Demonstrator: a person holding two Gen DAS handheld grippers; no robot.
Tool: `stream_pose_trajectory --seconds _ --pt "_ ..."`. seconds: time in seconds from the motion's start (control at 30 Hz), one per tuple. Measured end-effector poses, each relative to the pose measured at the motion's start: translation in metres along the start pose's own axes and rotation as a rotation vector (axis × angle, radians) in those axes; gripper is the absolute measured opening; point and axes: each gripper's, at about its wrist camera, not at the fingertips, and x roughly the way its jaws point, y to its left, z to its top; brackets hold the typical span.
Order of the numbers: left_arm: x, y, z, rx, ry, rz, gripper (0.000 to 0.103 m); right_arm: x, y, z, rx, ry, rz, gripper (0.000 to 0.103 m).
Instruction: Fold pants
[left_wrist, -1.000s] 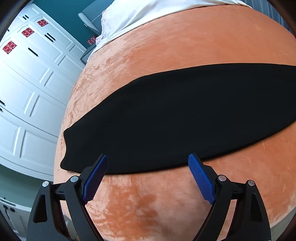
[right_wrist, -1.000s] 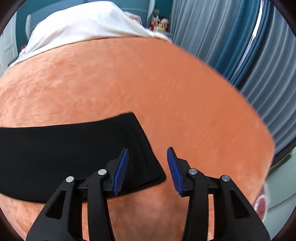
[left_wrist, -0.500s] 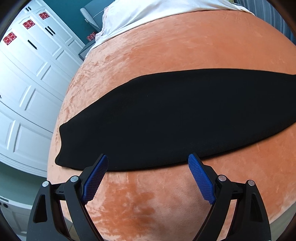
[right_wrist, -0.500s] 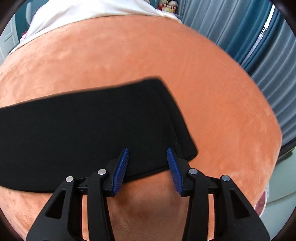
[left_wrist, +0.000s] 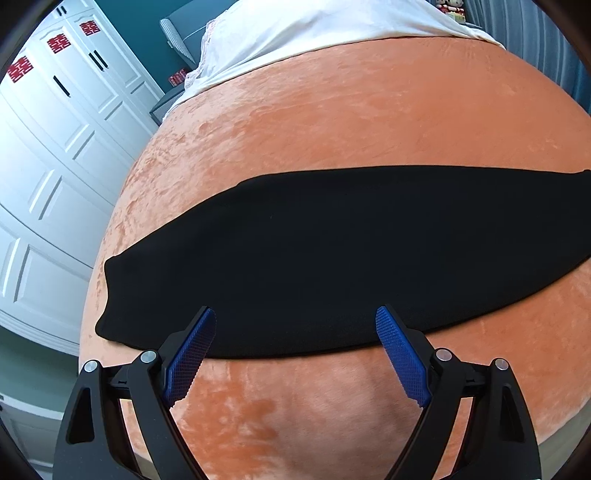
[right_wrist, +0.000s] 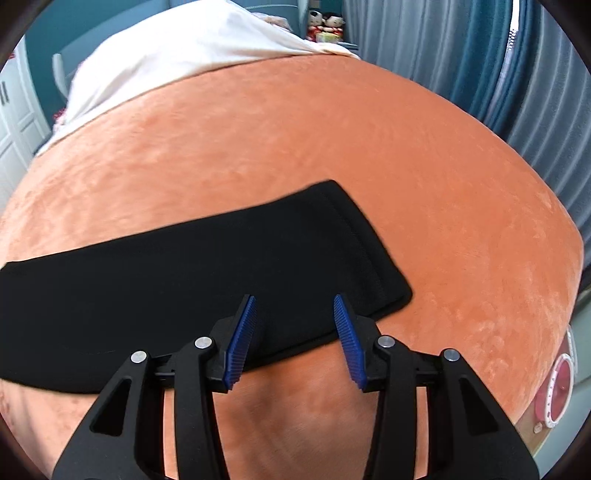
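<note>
Black pants lie flat as one long folded strip across an orange plush blanket. In the left wrist view my left gripper hovers open and wide over the strip's near edge, close to its left end, holding nothing. In the right wrist view the pants end at a stitched band at the right. My right gripper stands partly open above the near edge beside that end, its blue pads clear of the cloth.
A white sheet covers the far end of the bed. White wardrobe doors stand to the left, grey-blue curtains to the right. A round red object sits low at the bed's right edge.
The right gripper has shifted over the pants' right end, which slid from under its left finger to beyond both fingers. The left view tilted slightly, with the pants lying a little lower in frame.
</note>
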Motion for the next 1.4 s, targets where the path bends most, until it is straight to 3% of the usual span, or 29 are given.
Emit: stream_pose_trajectory --seconds 0.2,0.37,0.43,0.57,0.7,0.8,0.87,0.93,1.13,1.4 --pt "-0.01 -0.011 0.003 0.002 -0.013 0.005 0.086 -0.011 0.032 -0.004 -0.072 0.004 0.09 0.043" --pt "-0.017 -0.018 0.003 0.003 -0.012 0.005 0.086 0.027 0.046 -0.015 -0.121 0.078 0.085 0.043" --pt "-0.018 -0.019 0.003 0.005 -0.015 0.008 0.086 0.031 0.045 -0.021 -0.116 0.073 0.094 0.049" --pt "-0.018 -0.019 0.006 -0.001 -0.013 0.011 0.086 0.01 0.024 -0.013 -0.082 0.038 0.073 0.05" --pt "-0.017 -0.025 0.008 -0.001 -0.017 0.006 0.086 -0.012 -0.022 -0.01 0.005 -0.016 -0.004 0.067" --pt "-0.017 -0.032 0.01 -0.001 -0.029 0.007 0.086 -0.011 -0.061 0.0 0.067 -0.017 -0.063 0.07" --pt "-0.017 -0.035 0.012 -0.007 -0.028 0.002 0.086 -0.007 -0.076 0.009 0.069 -0.012 -0.082 0.079" --pt "-0.018 -0.038 0.015 -0.01 -0.026 -0.005 0.086 0.002 -0.08 0.016 0.062 0.001 -0.067 0.084" --pt "-0.02 -0.04 0.019 0.004 -0.039 0.014 0.086 0.038 -0.075 0.026 0.035 0.065 -0.016 0.084" --pt "-0.009 -0.03 0.021 -0.022 -0.017 0.035 0.086 0.07 -0.078 0.017 0.072 0.126 0.013 0.086"
